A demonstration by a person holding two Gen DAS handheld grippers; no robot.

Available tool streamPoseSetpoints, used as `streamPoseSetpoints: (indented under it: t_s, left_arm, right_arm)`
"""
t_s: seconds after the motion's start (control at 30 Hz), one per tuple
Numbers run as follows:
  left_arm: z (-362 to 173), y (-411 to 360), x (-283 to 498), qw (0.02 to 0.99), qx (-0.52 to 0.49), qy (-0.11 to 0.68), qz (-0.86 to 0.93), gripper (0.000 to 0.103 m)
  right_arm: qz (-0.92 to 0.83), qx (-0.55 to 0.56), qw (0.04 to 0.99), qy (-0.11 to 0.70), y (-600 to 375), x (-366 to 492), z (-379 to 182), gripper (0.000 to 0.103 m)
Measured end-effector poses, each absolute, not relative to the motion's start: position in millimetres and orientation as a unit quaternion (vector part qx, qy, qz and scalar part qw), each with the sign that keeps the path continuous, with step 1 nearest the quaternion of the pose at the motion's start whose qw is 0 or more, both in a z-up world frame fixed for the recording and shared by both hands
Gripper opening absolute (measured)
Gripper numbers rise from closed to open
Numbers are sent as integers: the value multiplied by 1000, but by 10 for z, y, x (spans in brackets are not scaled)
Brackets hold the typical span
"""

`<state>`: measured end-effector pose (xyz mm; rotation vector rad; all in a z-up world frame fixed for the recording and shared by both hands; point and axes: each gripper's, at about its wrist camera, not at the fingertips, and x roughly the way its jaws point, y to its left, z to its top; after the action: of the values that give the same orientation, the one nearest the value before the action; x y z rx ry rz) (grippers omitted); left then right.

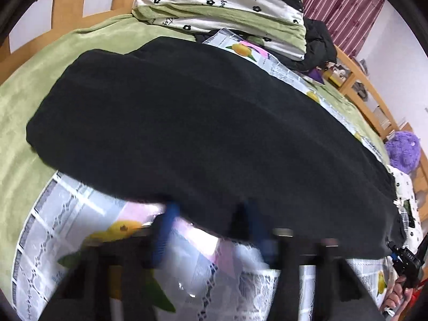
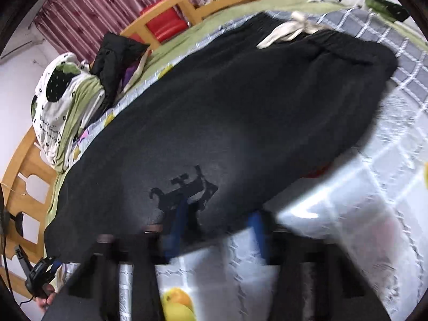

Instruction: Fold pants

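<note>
A: Start with what's nearest. Where do the grippers stand?

B: Both sit at the near long edge of the black pants [image 1: 203, 133]. The left gripper [image 1: 211, 214] has its blue fingers [image 1: 165, 230] spread apart, tips right at the hem of the fabric, but motion blur hides whether any cloth lies between them. The right gripper [image 2: 216, 219] is likewise parted, one finger overlapping the edge, the other just beside it on the cloth below; I cannot tell whether it grips anything either.

A: And the pants themselves?

B: Laid flat lengthwise across the lemon-print cloth [image 1: 88, 214] on the bed, apparently already doubled leg over leg. The waistband with its pale drawstring [image 2: 291, 28] lies toward the far right corner in the right wrist view.

A: So the step in hand?

B: Likely taking hold of the near edge. I'd close both grippers on all layers, not just the top one, lift evenly, and keep the drawstring tucked in.

A: Anything behind?

B: A folded green-and-white quilt [image 1: 227, 8] at the far edge, then the wooden bed rail [image 2: 203, 0].
</note>
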<state>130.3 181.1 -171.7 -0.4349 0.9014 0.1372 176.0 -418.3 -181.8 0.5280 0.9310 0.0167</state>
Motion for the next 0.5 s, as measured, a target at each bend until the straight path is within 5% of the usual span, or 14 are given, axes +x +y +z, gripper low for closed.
streamPoseSetpoints:
  t_s: [0.03,0.07,0.5]
  left_arm:
    - [-1690,1823,1335,874,-200,435,74,11]
    - [-1649,1838,1351,876,-197,434,70,10]
    - [-688,1845,2235,931,-138,336,46,9]
  right_arm:
    - [7,254,858,446,-4175,1779,-1824,18]
    - [5,253,859,445,-4162,1792,-1806,16]
    - [50,216,907,358,-4047,2400,-999,14]
